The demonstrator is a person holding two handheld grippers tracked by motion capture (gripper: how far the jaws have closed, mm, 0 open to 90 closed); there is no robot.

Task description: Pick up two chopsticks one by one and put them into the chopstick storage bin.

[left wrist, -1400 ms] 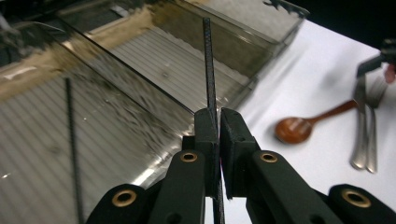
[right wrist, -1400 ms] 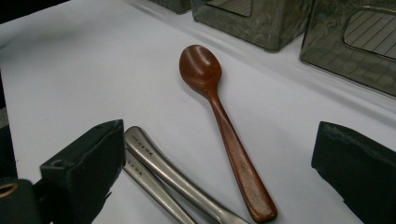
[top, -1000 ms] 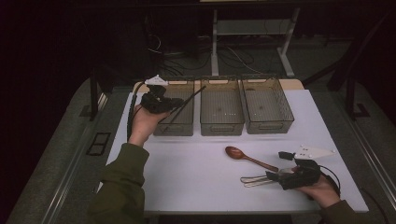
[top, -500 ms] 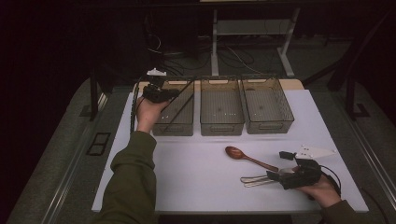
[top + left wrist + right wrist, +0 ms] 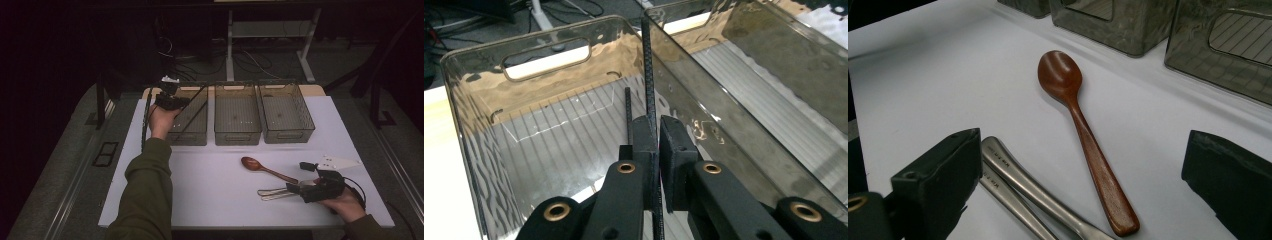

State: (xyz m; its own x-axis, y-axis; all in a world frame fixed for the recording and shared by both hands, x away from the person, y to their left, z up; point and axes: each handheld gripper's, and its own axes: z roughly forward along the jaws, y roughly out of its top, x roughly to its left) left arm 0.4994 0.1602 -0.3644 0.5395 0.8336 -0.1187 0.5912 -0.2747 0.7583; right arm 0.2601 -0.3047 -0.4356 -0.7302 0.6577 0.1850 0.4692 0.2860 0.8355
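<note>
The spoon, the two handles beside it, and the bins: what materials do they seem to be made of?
The spoon looks like wood, reddish-brown with a smooth sheen. The two handles look like brushed metal: grey, matte, with small stamped lettering. The bins seem to be smoky clear plastic, see-through with ribbed floors.

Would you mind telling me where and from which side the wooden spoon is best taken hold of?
Probably the mid-handle of the wooden spoon, from straight above, jaws across its width. It lies flat and the handle is slim and straight; the bowl is wide and curved. The metal handles lie close near its end, so grip farther up.
</note>
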